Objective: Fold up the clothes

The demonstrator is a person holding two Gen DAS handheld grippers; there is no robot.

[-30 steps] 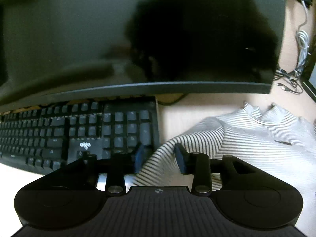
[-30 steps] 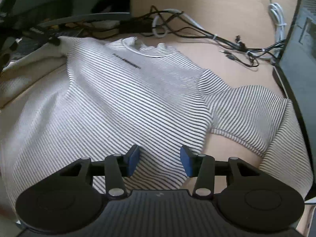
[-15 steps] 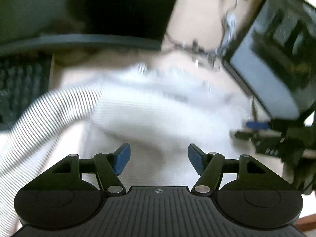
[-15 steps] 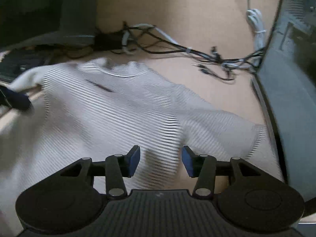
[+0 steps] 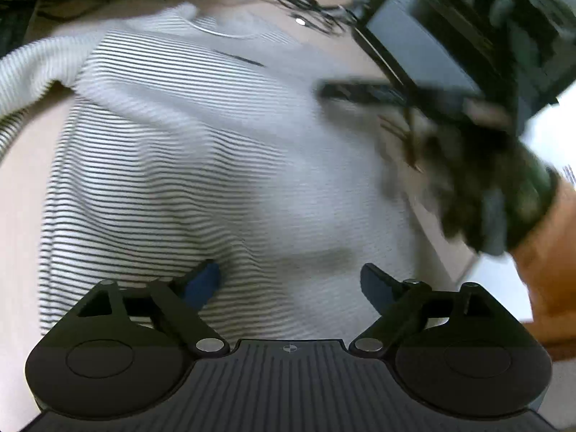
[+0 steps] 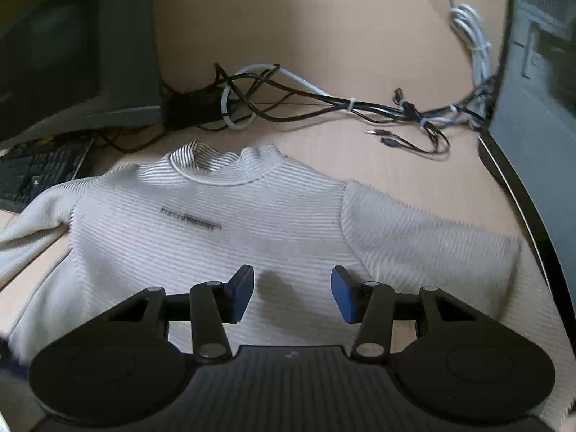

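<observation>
A white sweater with thin dark stripes [image 6: 223, 237] lies flat on the light wooden desk [image 6: 360, 165], collar at the far side and sleeves spread to both sides. It also fills the left wrist view [image 5: 201, 165]. My left gripper [image 5: 289, 284] is open and empty, low over the sweater's lower body. My right gripper [image 6: 291, 293] is open and empty over the sweater's chest, below its small dark chest print [image 6: 190, 219]. The right gripper and gloved hand [image 5: 478, 180] show blurred at the right of the left wrist view.
A bundle of black and white cables [image 6: 324, 104] lies behind the collar. A dark monitor [image 6: 72, 46] and black keyboard [image 6: 36, 176] stand at the left. A second dark screen [image 6: 540, 108] stands along the right edge, close to the right sleeve [image 6: 432, 244].
My left gripper let go of the left sleeve by the keyboard, swung right and opened wide over the sweater's body. My right gripper pulled back and rose, staying open.
</observation>
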